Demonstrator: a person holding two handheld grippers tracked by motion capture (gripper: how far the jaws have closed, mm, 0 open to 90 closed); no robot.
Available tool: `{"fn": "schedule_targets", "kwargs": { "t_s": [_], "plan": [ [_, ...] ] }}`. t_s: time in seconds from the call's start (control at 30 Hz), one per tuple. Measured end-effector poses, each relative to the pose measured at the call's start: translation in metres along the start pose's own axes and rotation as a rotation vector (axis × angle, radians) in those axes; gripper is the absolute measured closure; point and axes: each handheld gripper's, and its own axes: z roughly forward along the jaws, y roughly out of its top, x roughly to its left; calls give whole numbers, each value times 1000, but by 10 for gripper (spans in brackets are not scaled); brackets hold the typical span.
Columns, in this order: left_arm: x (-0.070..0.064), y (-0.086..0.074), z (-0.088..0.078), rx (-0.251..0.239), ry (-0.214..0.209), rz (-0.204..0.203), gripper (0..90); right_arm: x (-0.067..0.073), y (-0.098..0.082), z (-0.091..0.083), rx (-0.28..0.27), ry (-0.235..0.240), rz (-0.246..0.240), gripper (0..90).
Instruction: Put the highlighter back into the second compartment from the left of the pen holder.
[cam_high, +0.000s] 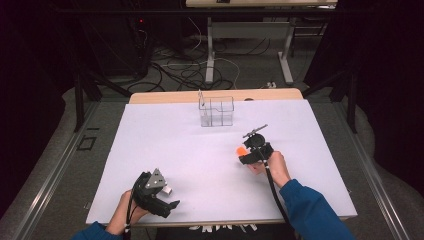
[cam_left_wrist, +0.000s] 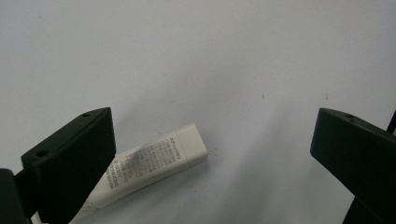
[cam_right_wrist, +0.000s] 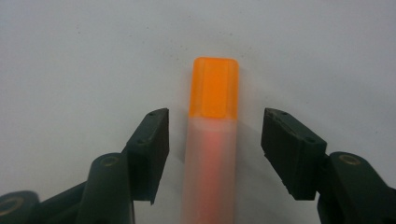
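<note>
Orange-capped highlighter (cam_right_wrist: 212, 140) lies flat on white table (cam_high: 165, 135), right of centre, long axis along right gripper (cam_right_wrist: 215, 135), cap pointing away. Jaws half open, straddling barrel, not touching. Left gripper (cam_left_wrist: 210, 149) wide open over white tube (cam_left_wrist: 154, 163); print unreadable.

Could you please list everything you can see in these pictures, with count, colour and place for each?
Orange-capped translucent plastic marker: one, orange and frosted, lying on the sheet between the right gripper's jaws, pads not yet touching it.
White printed plastic tube: one, white, lying on the sheet by the left gripper.
Clear plastic compartment organiser: one, transparent, far middle of the table.
White sheet-covered table: one, white with a wooden far edge.
Floor cables: several, dark and white, beyond the table.
Left gripper: one, black, near left, jaws wide apart.
Right gripper: one, black, right of centre, jaws straddling the marker.
Blue sleeves: two, at the bottom edge.
</note>
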Motion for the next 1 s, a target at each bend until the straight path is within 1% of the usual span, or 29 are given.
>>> {"fn": "schedule_targets", "kwargs": {
  "t_s": [0.03, 0.07, 0.1, 0.13, 0.17, 0.2, 0.23, 0.33, 0.43, 0.47, 0.5, 0.57, 0.6, 0.67, 0.73, 0.77, 0.8, 0.83, 0.93, 0.97, 1.0],
  "plan": [
    [0, 0, 0, -5, 3, -1, 2, 1, 0, 1, -2, 4, 16, 450],
    [0, 0, 0, -4, 3, 0, 2, 0, 0, 3, -12, 2, 7, 461],
    [0, 0, 0, -2, 1, 0, 3, 1, 0, 3, 4, -5, 8, 473],
    [0, 0, 0, -2, 2, 1, 3, 1, 0, 3, 7, -11, 14, 486],
    [0, 0, 0, -2, 2, 1, 2, 1, 0, 4, 4, -9, 9, 496],
    [0, 0, 0, 1, -1, 1, 2, 2, 1, 4, 8, -13, 15, 507],
    [0, 0, 0, 1, -2, 2, 2, 2, 1, 4, 9, -14, 8, 515],
    [0, 0, 0, 1, -2, 2, 2, 2, 1, 7, 4, -21, 10, 538],
    [0, 0, 0, 1, -4, 3, 2, 2, 0, 9, 0, -18, 9, 557],
    [0, 0, 1, -4, 2, 3, 3, 2, 1, 8, 3, -19, 9, 566],
    [0, 0, 0, 2, -4, 4, 2, 3, 0, 8, 5, -20, 19, 572],
    [0, 0, 1, 1, -4, 4, 2, 3, 0, 9, -9, -16, 24, 582],
    [0, 0, 1, 1, -4, 4, 2, 2, 0, 9, -13, -14, 15, 587],
    [0, 0, 1, 2, -4, 5, 2, 2, 1, 8, 3, -21, 13, 598],
    [0, 1, 1, 5, -4, 6, 2, 3, 0, 9, -6, -18, 26, 610],
    [0, 1, 0, 7, -5, 6, 2, 4, 1, 8, 14, -23, 30, 618],
    [0, 1, 0, 7, -6, 6, 2, 4, 1, 8, 12, -24, 28, 626],
    [0, 1, 1, 5, -4, 6, 2, 4, 1, 9, -3, -22, 20, 631],
    [0, 1, 1, 5, -5, 6, 2, 3, 1, 8, 4, -20, 22, 636],
    [0, 1, 0, 7, -6, 6, 2, 3, 0, 8, 1, -18, 30, 637],
    [0, 1, 1, 7, -6, 6, 2, 3, 1, 7, 24, -24, 28, 638]
  ]
}}
